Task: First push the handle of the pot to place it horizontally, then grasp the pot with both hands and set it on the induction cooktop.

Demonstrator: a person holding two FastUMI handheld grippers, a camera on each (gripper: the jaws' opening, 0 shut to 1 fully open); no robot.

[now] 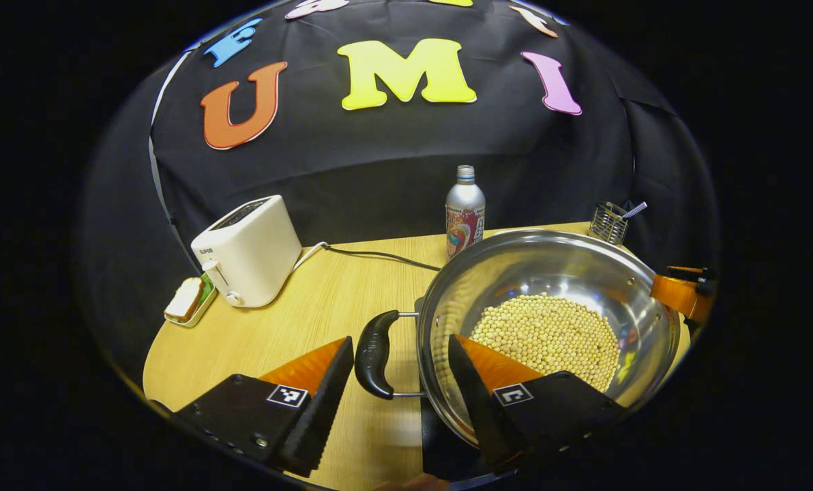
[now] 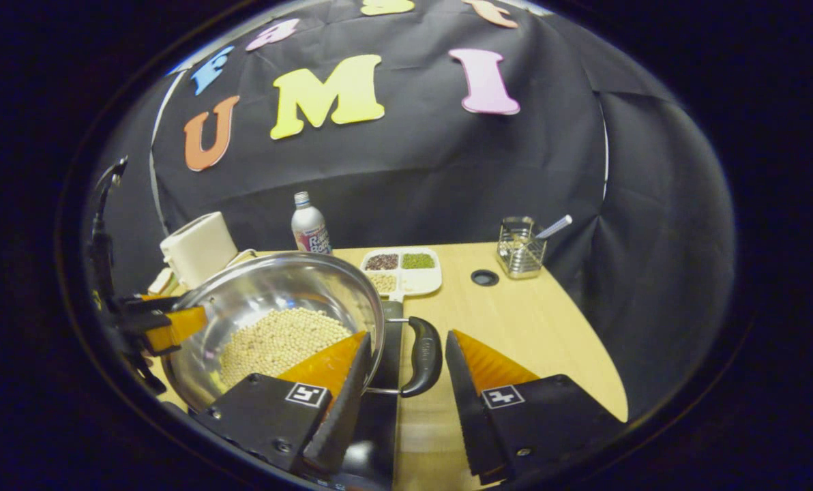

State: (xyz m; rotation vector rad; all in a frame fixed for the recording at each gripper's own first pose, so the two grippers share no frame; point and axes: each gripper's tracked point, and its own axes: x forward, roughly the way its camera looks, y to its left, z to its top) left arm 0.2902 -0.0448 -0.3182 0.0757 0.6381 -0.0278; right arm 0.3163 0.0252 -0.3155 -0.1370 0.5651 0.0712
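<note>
Handles level; push step judged done. Round steel pot of pale beans over black cooktop, seated or not unclear. Left tool and right tool open astride black loop handles (no contact). Release apparently complete.

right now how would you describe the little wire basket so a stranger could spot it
Start at the big steel pot of pale beans and look to the table's far right corner by the black cloth. The wire basket stands there beside a round black table hole, alone in having a utensil handle poking out.
</note>
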